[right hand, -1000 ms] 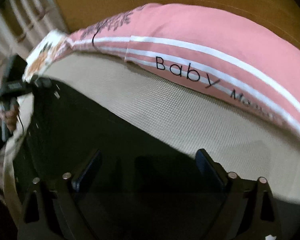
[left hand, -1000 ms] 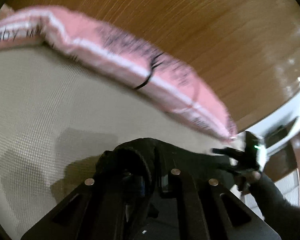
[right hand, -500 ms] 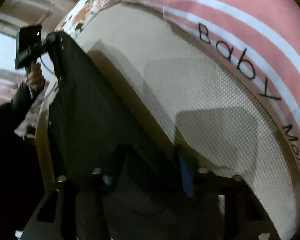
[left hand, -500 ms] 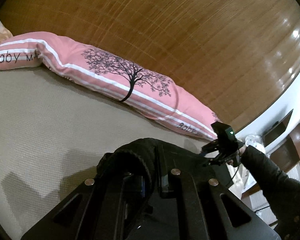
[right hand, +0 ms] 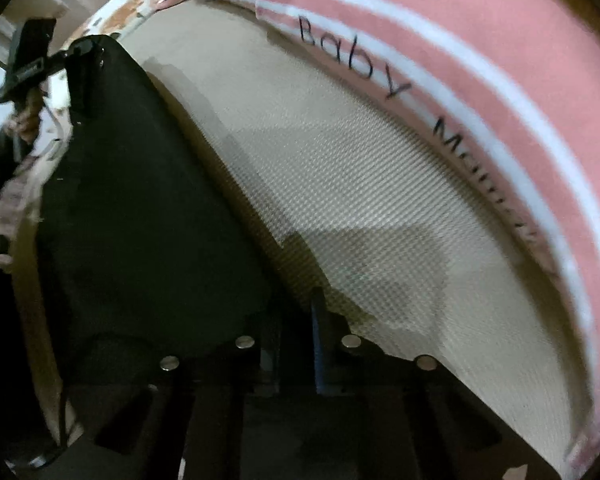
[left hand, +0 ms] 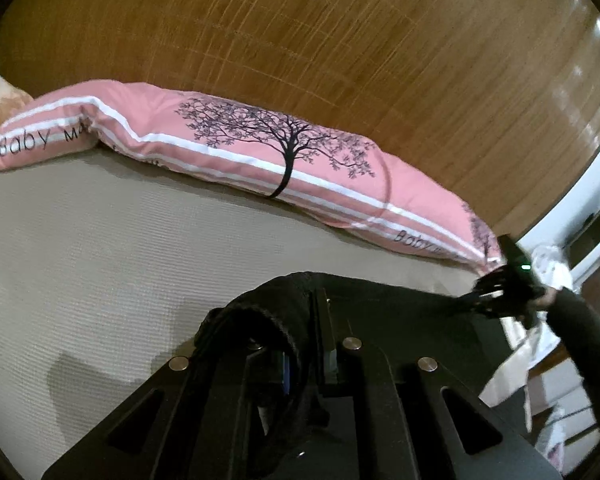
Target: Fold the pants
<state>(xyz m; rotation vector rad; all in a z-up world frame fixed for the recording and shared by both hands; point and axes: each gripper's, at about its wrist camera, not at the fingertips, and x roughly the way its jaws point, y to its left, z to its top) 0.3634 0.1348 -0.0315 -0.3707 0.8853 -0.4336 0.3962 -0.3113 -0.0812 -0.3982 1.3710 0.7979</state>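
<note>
We see the black pants [left hand: 388, 312] stretched above a beige bed [left hand: 100, 248], held at two ends. In the left wrist view, our left hand-held gripper [left hand: 300, 344] is closed on a bunched edge of the pants, the cloth curling over its fingers [left hand: 324, 320]. From there the fabric runs right to the right hand-held gripper [left hand: 496, 292], which grips the far corner; a dark sleeve reaches in behind it.

In the right wrist view, the right hand-held gripper [right hand: 292, 340] has its fingers [right hand: 318, 320] drawn close together with the dark cloth between them, so it is clamped on the pants [right hand: 140, 208]. The fabric spreads up and left as a broad dark panel to the left hand-held gripper [right hand: 76, 50], which pinches the upper corner. This view is tilted and somewhat blurred.

A pink pillow [left hand: 260, 148] with white stripes, a tree print and the word "Baby" lies along the far side of the bed, against a wooden headboard [left hand: 340, 40]. The pants do not touch the pillow.
</note>
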